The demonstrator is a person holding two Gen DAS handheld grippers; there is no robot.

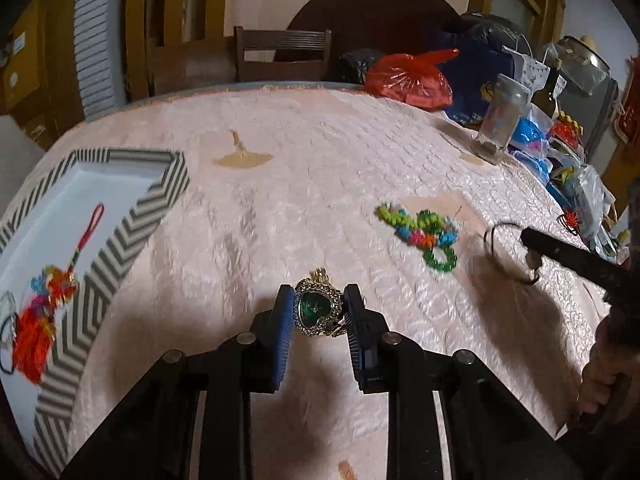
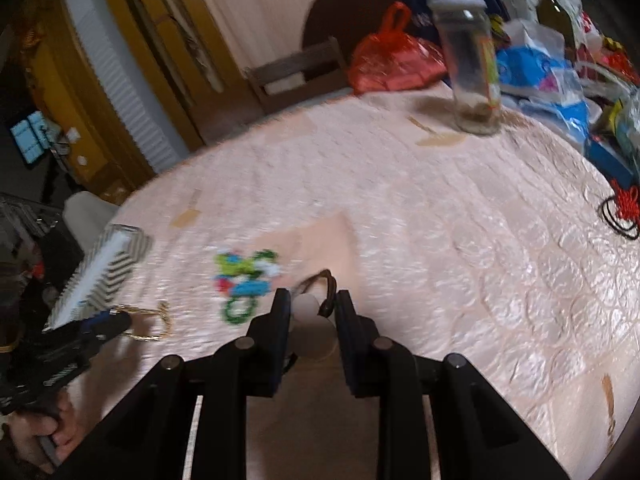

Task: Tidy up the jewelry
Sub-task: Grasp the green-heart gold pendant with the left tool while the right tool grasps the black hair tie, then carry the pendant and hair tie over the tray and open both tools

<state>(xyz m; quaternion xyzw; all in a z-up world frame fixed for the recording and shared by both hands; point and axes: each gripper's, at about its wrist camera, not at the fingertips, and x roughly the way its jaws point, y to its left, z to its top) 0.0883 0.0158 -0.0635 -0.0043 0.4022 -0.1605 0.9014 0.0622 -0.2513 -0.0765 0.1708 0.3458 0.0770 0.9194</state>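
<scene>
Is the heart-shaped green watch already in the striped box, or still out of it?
Out. The watch sits clamped between the left tongs above the tablecloth; the striped box lies off to the side, holding only tasselled charms.

A pale pink quilted cloth (image 1: 320, 184) covers the round table, a dark wooden chair (image 1: 282, 54) pulled up at its far edge. Along the far right side sits a crowd of clutter — a red plastic bag (image 1: 410, 80), a clear glass jar (image 1: 500, 120) standing upright, blue packets (image 2: 560, 92) and a dark bottle (image 1: 549, 92) behind it. Beyond, a yellow wooden frame (image 2: 108, 80) lines the wall.
</scene>
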